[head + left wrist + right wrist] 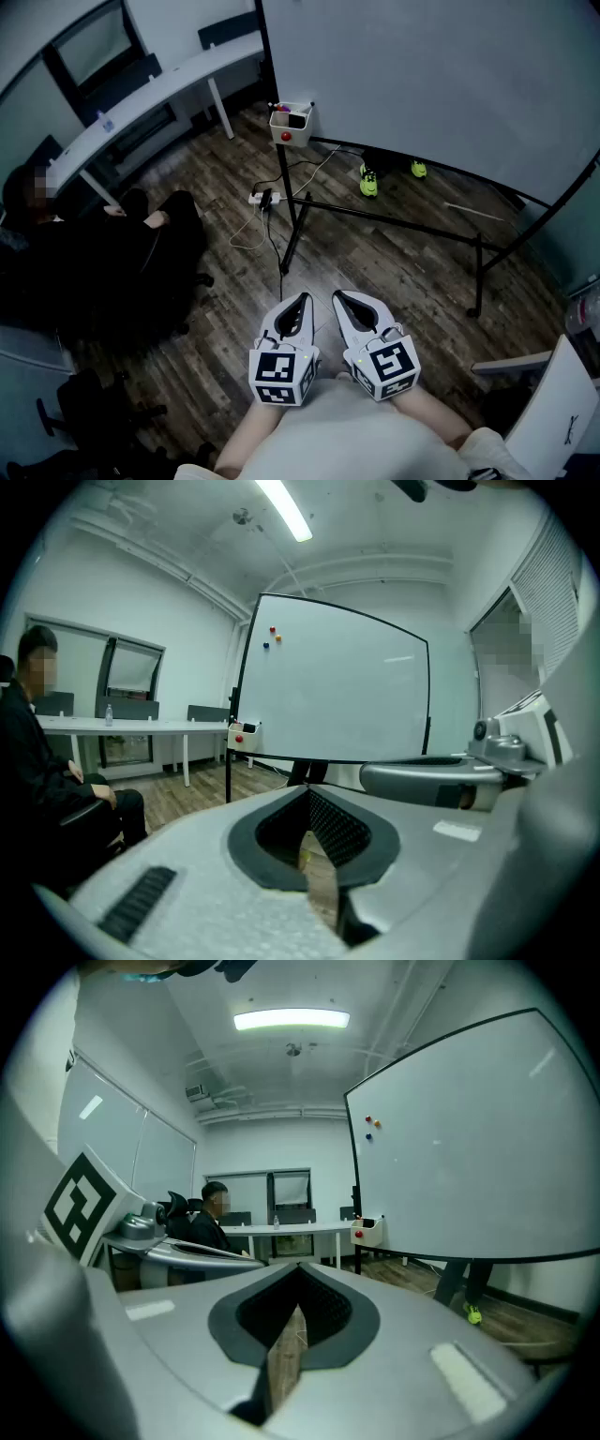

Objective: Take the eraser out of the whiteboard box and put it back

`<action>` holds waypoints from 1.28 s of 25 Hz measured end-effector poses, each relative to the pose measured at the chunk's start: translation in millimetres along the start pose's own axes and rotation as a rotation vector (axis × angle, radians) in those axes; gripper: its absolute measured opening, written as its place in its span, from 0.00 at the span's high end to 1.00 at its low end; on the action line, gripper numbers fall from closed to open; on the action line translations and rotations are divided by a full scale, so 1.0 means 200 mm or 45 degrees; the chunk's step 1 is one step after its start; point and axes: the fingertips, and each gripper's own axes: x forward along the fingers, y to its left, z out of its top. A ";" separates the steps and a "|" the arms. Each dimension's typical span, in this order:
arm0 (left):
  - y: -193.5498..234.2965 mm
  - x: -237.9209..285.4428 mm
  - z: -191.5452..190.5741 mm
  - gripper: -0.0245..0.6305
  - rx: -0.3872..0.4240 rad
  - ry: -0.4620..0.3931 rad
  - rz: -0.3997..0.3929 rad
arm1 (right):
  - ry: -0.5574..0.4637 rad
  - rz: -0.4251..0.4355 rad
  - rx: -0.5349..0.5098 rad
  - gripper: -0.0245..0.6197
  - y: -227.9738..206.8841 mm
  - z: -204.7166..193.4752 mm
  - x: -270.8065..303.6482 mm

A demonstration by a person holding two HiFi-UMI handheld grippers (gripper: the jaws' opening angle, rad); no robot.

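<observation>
Evidently the take-out step has not yet begun: the eraser (298, 120), which I take to be the dark block, sits inside the whiteboard box (281, 128). Both grippers are held well short of that box, side by side close to the person's body. The left gripper (301, 299) and the right gripper (338, 297) each have their jaws pressed together on nothing, so the next move, as I judge it, calls for bringing one gripper across to the box, spreading its jaws over the box's open top, and closing them on the block.
</observation>
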 end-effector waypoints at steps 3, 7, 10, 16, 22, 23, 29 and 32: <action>-0.03 -0.03 -0.03 0.96 -0.012 0.007 0.009 | 0.006 -0.005 0.014 0.95 0.01 -0.03 -0.04; -0.08 -0.06 -0.10 0.96 -0.055 0.019 0.034 | 0.020 0.023 -0.007 0.95 0.02 -0.06 -0.10; -0.11 -0.06 -0.13 0.96 -0.087 0.028 0.037 | 0.025 0.028 -0.003 0.95 0.00 -0.08 -0.14; -0.13 -0.07 -0.12 0.96 -0.098 0.028 0.061 | 0.009 0.049 0.026 0.95 0.00 -0.06 -0.15; -0.11 -0.04 -0.13 0.96 -0.105 0.035 0.072 | 0.007 0.089 0.072 0.95 -0.01 -0.07 -0.13; -0.10 -0.03 -0.13 0.96 -0.107 0.037 0.071 | 0.008 0.089 0.072 0.95 -0.02 -0.07 -0.12; -0.05 0.11 -0.09 0.96 -0.093 0.042 0.044 | 0.009 0.058 0.067 0.95 -0.13 -0.04 -0.02; -0.01 0.19 -0.05 0.96 -0.074 0.042 0.035 | 0.005 0.046 0.063 0.95 -0.19 -0.01 0.05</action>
